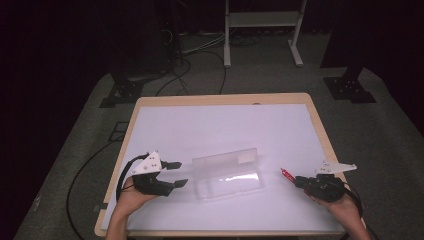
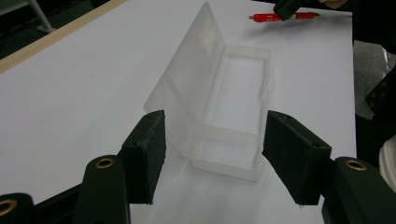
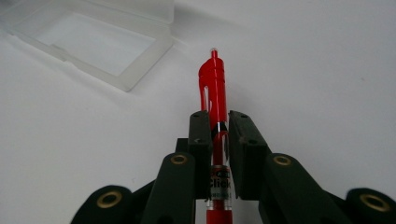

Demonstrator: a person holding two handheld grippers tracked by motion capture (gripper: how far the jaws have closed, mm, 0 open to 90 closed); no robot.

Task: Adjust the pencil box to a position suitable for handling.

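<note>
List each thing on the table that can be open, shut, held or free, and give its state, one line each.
Plastic case: open, lid raised, nothing inside, resting on the table.
Red pen: gripped in the right tongs, clip end pointing toward the case.
Left tongs: open, at the case's near end, not pressing it.
Right tongs: shut on the red pen.

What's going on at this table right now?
A person works at a white table with a gripper in each hand. The right gripper is shut on a red pen, held near the table's right side. A clear plastic case lies open in the middle, lid raised and nothing visible inside. The left gripper has its jaws apart, just short of the case's near end and not touching it. The pen is not yet in the case.
</note>
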